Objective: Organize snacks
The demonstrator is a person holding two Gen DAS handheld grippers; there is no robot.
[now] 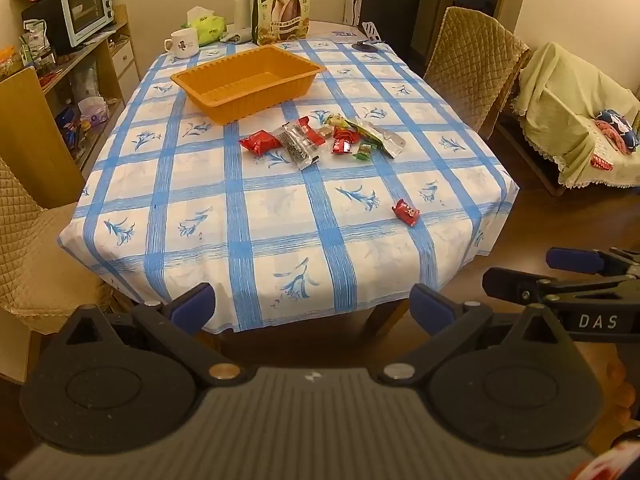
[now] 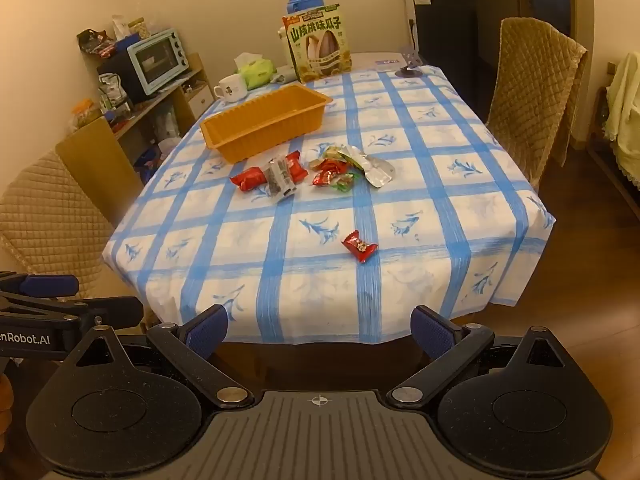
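Warm, dim indoor light; strong fisheye bend in both views

Yellowish room light tints the walls; the counter point(image 1: 280, 208) is evenly lit, with soft, short shadows beside the orange tray point(image 2: 264, 124); frame corners fall to black vignette; straight edges curve near the rims; the left tool point(image 1: 312, 304) and right tool point(image 2: 320, 326) look dark and slightly soft.

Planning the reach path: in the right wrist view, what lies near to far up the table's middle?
Lone red candy → pile of snack packets → orange tray → sunflower seed bag.
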